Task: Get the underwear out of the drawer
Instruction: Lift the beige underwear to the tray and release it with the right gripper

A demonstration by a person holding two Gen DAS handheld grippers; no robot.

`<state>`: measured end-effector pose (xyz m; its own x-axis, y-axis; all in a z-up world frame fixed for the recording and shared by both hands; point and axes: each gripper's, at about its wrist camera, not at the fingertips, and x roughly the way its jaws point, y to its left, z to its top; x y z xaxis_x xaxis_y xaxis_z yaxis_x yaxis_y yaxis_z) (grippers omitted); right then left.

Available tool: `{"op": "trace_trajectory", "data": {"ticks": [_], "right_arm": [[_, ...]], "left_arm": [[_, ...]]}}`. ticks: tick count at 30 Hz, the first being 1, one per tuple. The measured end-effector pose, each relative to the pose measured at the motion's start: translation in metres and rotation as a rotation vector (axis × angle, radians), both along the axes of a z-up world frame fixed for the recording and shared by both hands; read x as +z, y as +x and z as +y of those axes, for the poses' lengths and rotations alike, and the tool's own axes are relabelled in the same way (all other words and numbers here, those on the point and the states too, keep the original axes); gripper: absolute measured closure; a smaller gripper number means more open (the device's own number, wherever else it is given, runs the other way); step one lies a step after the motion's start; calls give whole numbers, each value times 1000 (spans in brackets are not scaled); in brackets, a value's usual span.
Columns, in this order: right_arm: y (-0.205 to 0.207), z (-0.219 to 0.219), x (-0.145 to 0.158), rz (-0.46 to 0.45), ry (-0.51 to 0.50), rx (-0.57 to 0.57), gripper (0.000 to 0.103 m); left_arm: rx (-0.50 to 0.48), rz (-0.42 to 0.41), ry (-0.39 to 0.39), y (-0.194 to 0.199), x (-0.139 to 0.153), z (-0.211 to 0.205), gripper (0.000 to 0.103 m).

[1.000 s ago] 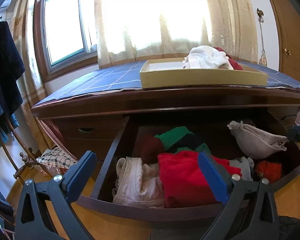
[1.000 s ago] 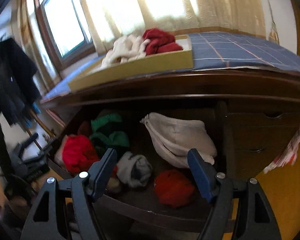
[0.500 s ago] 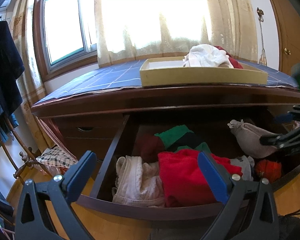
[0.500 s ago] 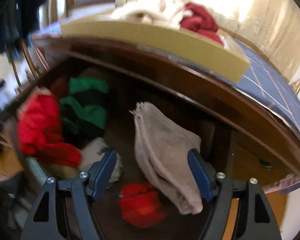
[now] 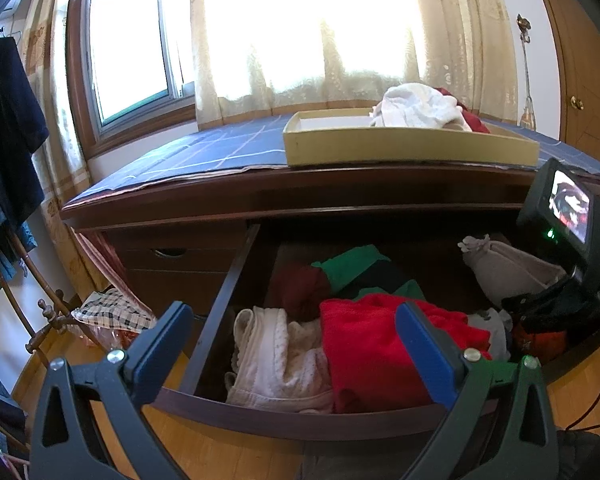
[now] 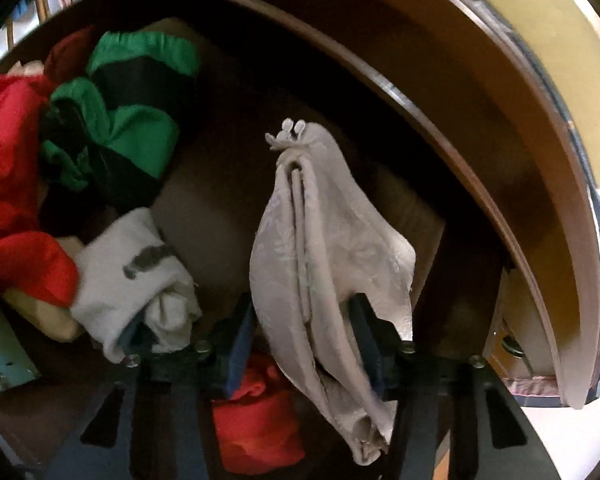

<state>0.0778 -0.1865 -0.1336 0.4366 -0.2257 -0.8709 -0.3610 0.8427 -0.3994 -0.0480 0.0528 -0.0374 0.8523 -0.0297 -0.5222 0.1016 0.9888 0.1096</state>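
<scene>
The dark wooden drawer (image 5: 300,420) stands pulled out, full of clothes. Folded grey underwear (image 6: 332,248) lies at its right side, also seen as the grey underwear (image 5: 508,272) in the left wrist view. My right gripper (image 6: 304,332) points down into the drawer. Its jaws are closing, and both blue pads touch the sides of the grey underwear between them. My left gripper (image 5: 296,344) hangs open in front of the drawer with nothing between its fingers. Beyond it lie a red garment (image 5: 372,344) and white underwear (image 5: 276,356).
A green and black garment (image 6: 128,128), a pale sock (image 6: 140,272) and a small red piece (image 6: 256,420) lie around the grey one. On the blue cloth above, a yellow tray (image 5: 404,148) holds white and red clothes. A checked cloth (image 5: 112,312) hangs at the left.
My right gripper has dropped into the drawer and rolled, and its jaws have narrowed around the grey underwear. The left gripper has stayed where it was.
</scene>
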Motion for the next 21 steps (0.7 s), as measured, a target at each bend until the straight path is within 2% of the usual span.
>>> {"op": "trace_trajectory", "data": {"ticks": [3, 6, 8, 10, 14, 21], "right_arm": [[-5, -3, 3, -7, 25, 18, 69], [-11, -15, 13, -41, 92, -17, 74], [-15, -30, 26, -70, 196, -62, 75], [-21, -48, 42, -92, 347, -100, 75], [-44, -70, 71, -127, 595, -130, 75], [-79, -72, 128, -238, 810, -111, 75]], "left_arm": [[0, 0, 0, 0, 0, 0, 0], [1, -2, 0, 0, 0, 0, 0], [-1, 1, -1, 0, 0, 0, 0], [-2, 4, 0, 1, 0, 1, 0], [-10, 4, 4, 0, 1, -2, 0], [-19, -10, 11, -1, 4, -5, 0]]}}
